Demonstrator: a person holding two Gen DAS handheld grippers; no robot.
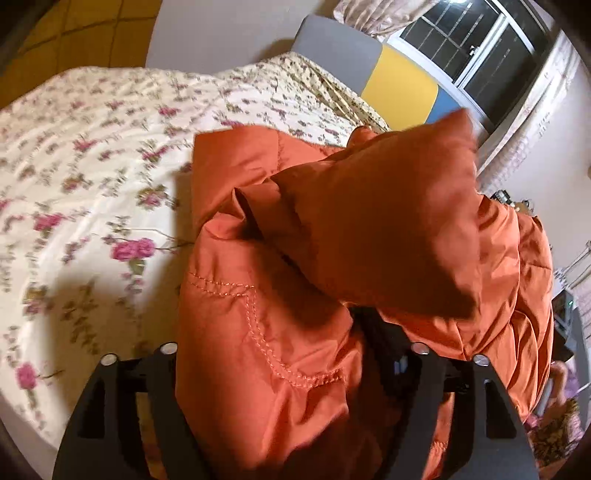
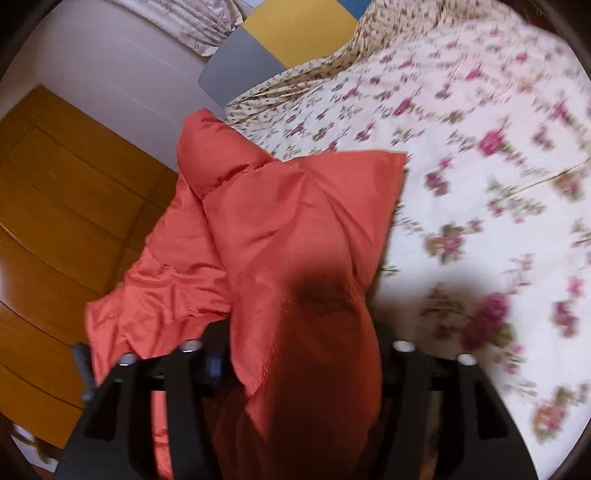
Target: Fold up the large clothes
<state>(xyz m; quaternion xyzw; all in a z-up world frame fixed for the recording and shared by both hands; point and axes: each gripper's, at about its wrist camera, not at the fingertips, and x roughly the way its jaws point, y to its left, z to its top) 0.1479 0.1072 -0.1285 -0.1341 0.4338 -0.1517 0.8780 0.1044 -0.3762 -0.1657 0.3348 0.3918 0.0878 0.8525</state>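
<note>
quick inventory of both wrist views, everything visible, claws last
orange jacket: 1, orange padded fabric, bunched on the bed, draped between the fingers of both claws
floral bedspread: 1, cream with pink flowers, covers the bed
headboard: 1, grey, yellow and blue panels, far end of the bed
window: 1, dark panes, white frame, behind the headboard
curtain: patterned beige, beside the window; count unclear
wooden floor: brown boards, beside the bed
left claw: 1, black, jacket fabric between its fingers, grip unclear
right claw: 1, black, jacket fabric between its fingers, grip unclear
</note>
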